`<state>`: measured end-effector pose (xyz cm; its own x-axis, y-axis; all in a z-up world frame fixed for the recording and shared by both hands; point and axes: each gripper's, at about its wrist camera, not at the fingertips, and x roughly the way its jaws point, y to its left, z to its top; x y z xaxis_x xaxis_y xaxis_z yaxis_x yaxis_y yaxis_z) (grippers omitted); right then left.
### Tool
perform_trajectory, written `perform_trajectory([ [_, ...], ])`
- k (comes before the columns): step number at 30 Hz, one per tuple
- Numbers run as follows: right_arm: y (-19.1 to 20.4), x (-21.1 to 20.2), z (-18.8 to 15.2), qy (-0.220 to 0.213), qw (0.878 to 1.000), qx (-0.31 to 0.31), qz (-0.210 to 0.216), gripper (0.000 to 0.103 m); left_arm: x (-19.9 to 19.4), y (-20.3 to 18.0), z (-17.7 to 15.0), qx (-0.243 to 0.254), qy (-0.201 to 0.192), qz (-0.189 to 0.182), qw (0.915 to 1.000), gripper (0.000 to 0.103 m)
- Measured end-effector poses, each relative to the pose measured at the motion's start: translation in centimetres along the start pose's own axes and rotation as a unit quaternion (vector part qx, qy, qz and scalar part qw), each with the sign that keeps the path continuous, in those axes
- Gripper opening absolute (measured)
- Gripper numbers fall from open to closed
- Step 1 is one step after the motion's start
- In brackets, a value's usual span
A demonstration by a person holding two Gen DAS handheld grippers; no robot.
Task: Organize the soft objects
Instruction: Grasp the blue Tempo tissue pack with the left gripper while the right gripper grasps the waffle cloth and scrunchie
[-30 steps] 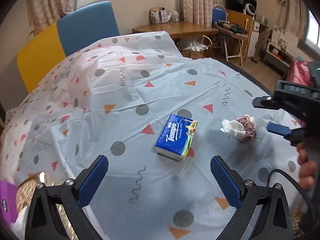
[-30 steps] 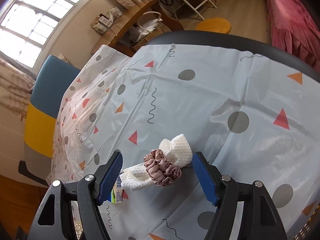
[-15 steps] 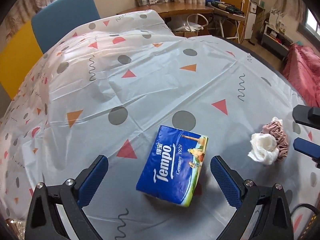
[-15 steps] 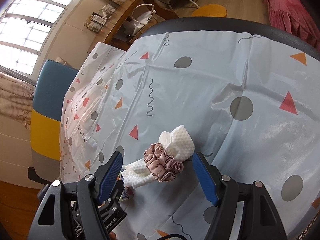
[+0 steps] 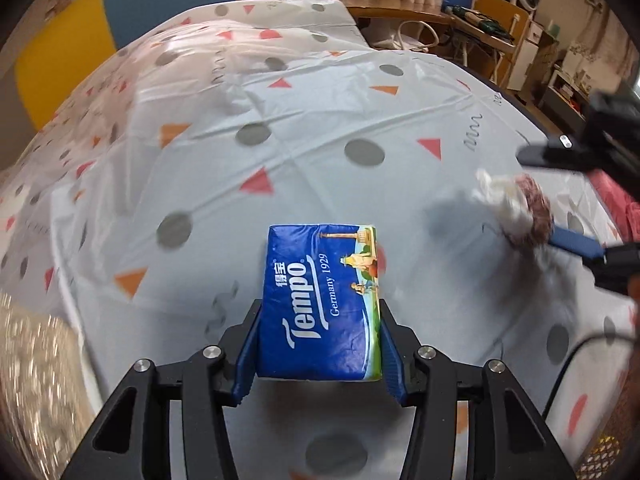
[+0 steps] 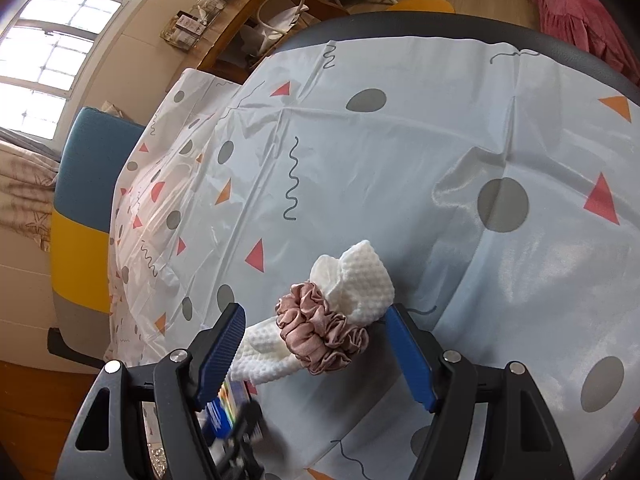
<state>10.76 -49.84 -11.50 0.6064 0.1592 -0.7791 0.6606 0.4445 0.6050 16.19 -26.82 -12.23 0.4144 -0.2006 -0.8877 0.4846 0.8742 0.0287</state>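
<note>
A blue Tempo tissue pack (image 5: 320, 300) sits between the pads of my left gripper (image 5: 318, 356), which is shut on its two sides just above the patterned tablecloth (image 5: 280, 120). A white waffle cloth (image 6: 352, 304) ringed by a pink scrunchie (image 6: 320, 332) lies on the cloth between the open fingers of my right gripper (image 6: 316, 356), which does not touch it. The same bundle shows at the right of the left wrist view (image 5: 516, 208), with the right gripper's blue pad (image 5: 576, 242) beside it.
A blue and yellow chair (image 5: 120, 12) stands behind the table. A shiny gold item (image 5: 36, 380) lies at the near left edge. A wooden desk (image 5: 400, 4) and shelves stand beyond the table. The table's dark rim (image 6: 520, 36) shows on the far side.
My left gripper moved forward onto the tissue pack and closed on it. My right gripper stayed open around the cloth and scrunchie, edging slightly closer.
</note>
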Motion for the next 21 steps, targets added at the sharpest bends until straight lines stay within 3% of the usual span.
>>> perform_trajectory([
  [5,0.7,1.0,0.1,-0.002,1.0,-0.02,-0.012,0.074,-2.5,0.4,-4.9,0.006,-0.011,-0.004,0.9999,0.052],
  [8,2.6,1.9,0.0,-0.008,0.995,-0.092,-0.03,0.074,-3.9,1.1,-7.3,-0.001,-0.013,-0.022,0.9997,0.052],
  [11,5.0,3.0,-1.1,0.02,0.985,-0.171,0.006,0.074,-4.6,1.5,-8.9,0.003,-0.018,-0.023,0.9996,0.052],
  [14,7.0,3.8,-2.8,0.05,0.972,-0.23,0.011,0.074,-5.0,1.9,-9.6,0.0,-0.021,-0.023,0.9995,0.052],
  [18,6.9,3.8,-3.0,0.043,0.971,-0.236,-0.02,0.074,-5.0,1.9,-10.0,0.003,-0.031,-0.022,0.9993,0.053],
  [21,6.1,4.0,-2.7,0.053,0.973,-0.223,-0.02,0.074,-5.0,2.0,-10.0,0.001,-0.033,-0.022,0.9992,0.053],
])
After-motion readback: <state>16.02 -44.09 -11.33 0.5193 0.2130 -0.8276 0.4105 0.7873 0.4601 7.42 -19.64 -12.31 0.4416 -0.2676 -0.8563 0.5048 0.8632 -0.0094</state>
